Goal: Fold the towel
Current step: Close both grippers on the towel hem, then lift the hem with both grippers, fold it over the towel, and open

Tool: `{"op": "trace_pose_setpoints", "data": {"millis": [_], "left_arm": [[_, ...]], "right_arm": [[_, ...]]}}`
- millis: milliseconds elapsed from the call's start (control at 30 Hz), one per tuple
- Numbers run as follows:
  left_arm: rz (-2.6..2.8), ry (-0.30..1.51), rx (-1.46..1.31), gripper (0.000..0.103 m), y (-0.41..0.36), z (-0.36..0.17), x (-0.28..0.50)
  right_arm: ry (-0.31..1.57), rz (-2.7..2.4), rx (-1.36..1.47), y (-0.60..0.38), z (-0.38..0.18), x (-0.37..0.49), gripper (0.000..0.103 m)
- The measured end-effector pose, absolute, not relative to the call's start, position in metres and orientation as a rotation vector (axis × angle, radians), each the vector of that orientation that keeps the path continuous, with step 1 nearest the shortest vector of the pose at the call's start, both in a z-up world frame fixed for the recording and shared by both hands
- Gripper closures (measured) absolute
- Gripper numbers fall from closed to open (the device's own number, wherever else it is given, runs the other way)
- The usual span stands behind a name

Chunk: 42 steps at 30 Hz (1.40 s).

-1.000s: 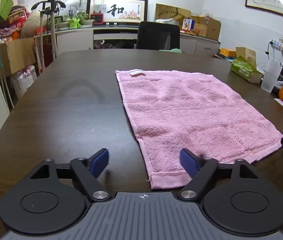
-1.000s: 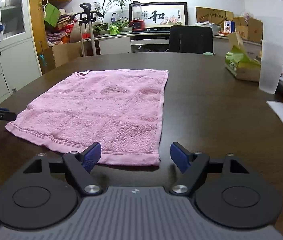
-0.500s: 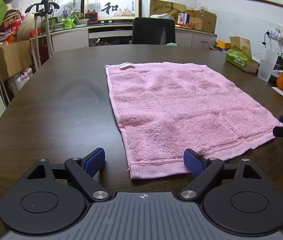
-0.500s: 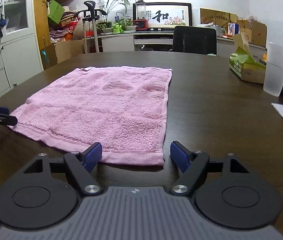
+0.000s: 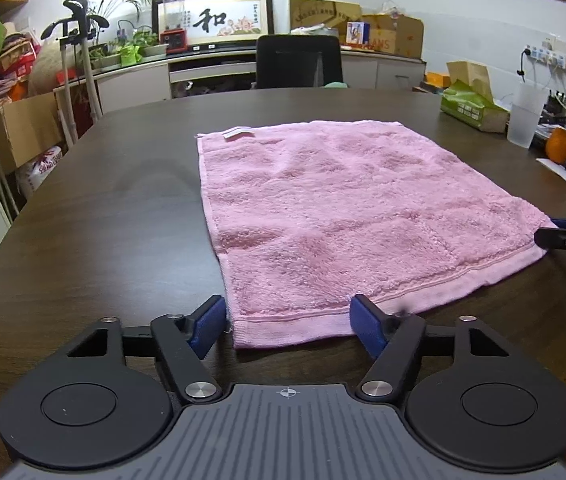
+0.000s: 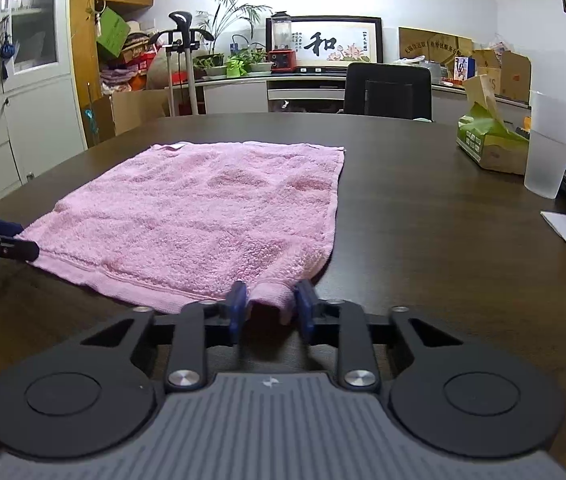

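Change since earlier, right gripper [image 6: 269, 306]: its fingers have drawn in from a wide spread to a narrow gap, and the towel's near right corner is now bunched between the blue pads; whether it is fully clamped cannot be told.
Change since earlier, left gripper [image 5: 287, 322]: it has moved closer, and the towel's near left corner now lies between its spread fingers; it is released, gripping nothing.
Towel [image 5: 347, 216]: pink, spread flat on the dark surface [image 5: 95, 208], white label at the far left corner, same place as before; only the right near corner is lifted into a fold.
Cross view: each gripper's tips show at the edge of the other's view, at opposite near corners of the towel.
Around: a translucent cup [image 6: 549, 146] and a green tissue box [image 6: 491, 142] stand to the right, well apart from the towel; an orange [image 5: 559, 145] sits beside papers at the right edge; a black chair [image 5: 299, 60] stands at the far side.
In the way: nothing lies on the towel.
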<state>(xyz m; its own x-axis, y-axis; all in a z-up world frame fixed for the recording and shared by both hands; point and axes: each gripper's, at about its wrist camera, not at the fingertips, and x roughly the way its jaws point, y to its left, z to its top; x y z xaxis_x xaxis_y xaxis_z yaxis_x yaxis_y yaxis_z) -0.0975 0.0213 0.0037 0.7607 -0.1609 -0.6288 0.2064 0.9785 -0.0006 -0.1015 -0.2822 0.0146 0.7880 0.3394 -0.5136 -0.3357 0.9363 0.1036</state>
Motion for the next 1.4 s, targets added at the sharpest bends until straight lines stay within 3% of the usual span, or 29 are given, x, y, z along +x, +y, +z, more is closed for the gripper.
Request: {"op": "trace_pose_setpoints", "data": {"millis": [100, 233, 367, 733, 1100, 1400], "left_arm": [[-0.206, 0.682, 0.062, 0.069, 0.02, 0.006, -0.098], [-0.208, 0.691, 0.06, 0.078, 0.017, 0.007, -0.098], [-0.213, 0.692, 0.036, 0.095, 0.016, 0.008, -0.099], [-0.197, 0.581, -0.017, 0.097, 0.022, 0.024, -0.117], [-0.245, 0.431, -0.122, 0.097, 0.038, 0.066, -0.141], [-0.219, 0.457, -0.135, 0.097, 0.03, 0.084, -0.066]], "right_arm": [[0.545, 0.364, 0.018, -0.281, 0.013, -0.102, 0.086], [0.539, 0.371, 0.043, -0.283, 0.012, -0.104, 0.088], [0.539, 0.382, 0.092, -0.289, 0.011, -0.104, 0.091], [0.507, 0.436, 0.203, -0.303, 0.02, -0.119, 0.094], [0.335, 0.517, 0.288, -0.327, 0.072, -0.146, 0.094], [0.342, 0.471, 0.329, -0.334, 0.099, -0.087, 0.093]]}}
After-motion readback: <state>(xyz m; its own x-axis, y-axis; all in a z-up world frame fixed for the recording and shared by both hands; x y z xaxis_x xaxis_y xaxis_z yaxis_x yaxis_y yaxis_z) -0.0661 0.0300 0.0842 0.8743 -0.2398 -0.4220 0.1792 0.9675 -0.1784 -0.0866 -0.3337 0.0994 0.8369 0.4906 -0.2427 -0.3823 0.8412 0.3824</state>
